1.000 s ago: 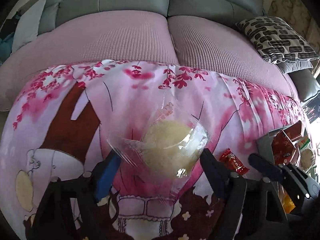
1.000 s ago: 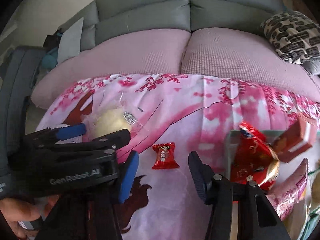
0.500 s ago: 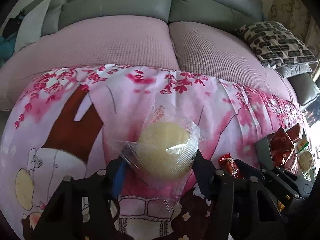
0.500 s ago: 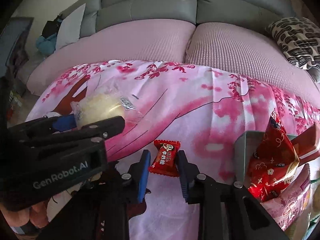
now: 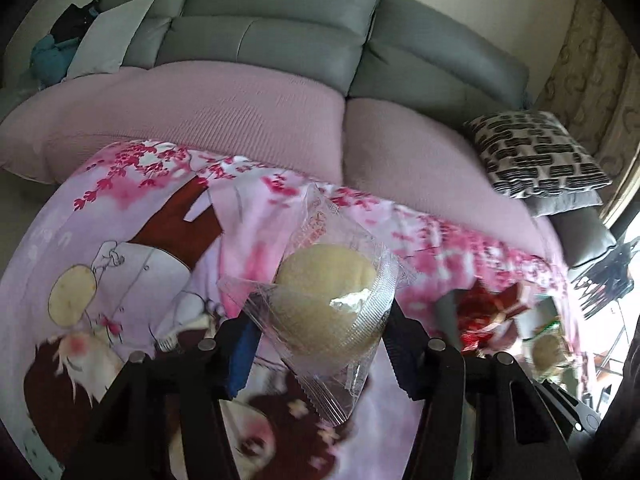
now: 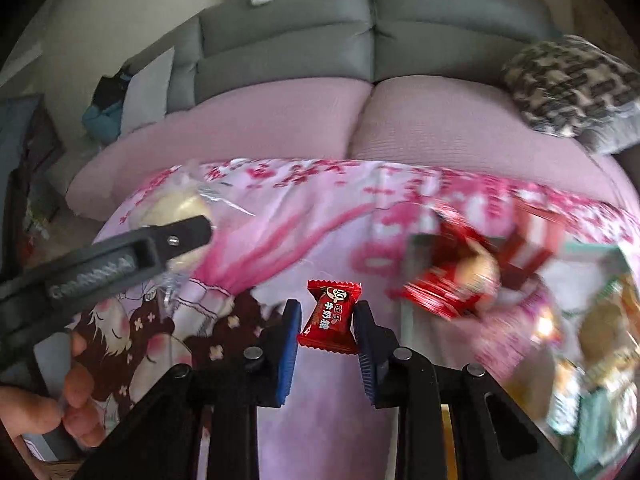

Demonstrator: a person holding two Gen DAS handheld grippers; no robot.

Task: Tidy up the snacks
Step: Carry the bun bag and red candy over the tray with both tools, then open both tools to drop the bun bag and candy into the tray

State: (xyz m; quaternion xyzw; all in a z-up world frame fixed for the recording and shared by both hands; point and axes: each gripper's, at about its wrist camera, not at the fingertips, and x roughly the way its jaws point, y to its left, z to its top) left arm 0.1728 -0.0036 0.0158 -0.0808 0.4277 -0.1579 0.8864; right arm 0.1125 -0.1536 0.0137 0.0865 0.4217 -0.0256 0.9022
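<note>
Both snacks have lifted off the cloth (image 5: 132, 216): my left gripper (image 5: 320, 340) clamps the wrapped bun (image 5: 326, 296), my right gripper (image 6: 326, 320) the red candy (image 6: 331, 316).

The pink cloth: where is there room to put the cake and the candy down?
Most of the cloth is bare: the stretch between the cake and the candy, and the far strip along the sofa. The right side is crowded, where the bin is stuffed with snacks.

Snack box (image 6: 416, 248) on cloth (image 6: 320, 208), sofa (image 6: 360, 40) behind
</note>
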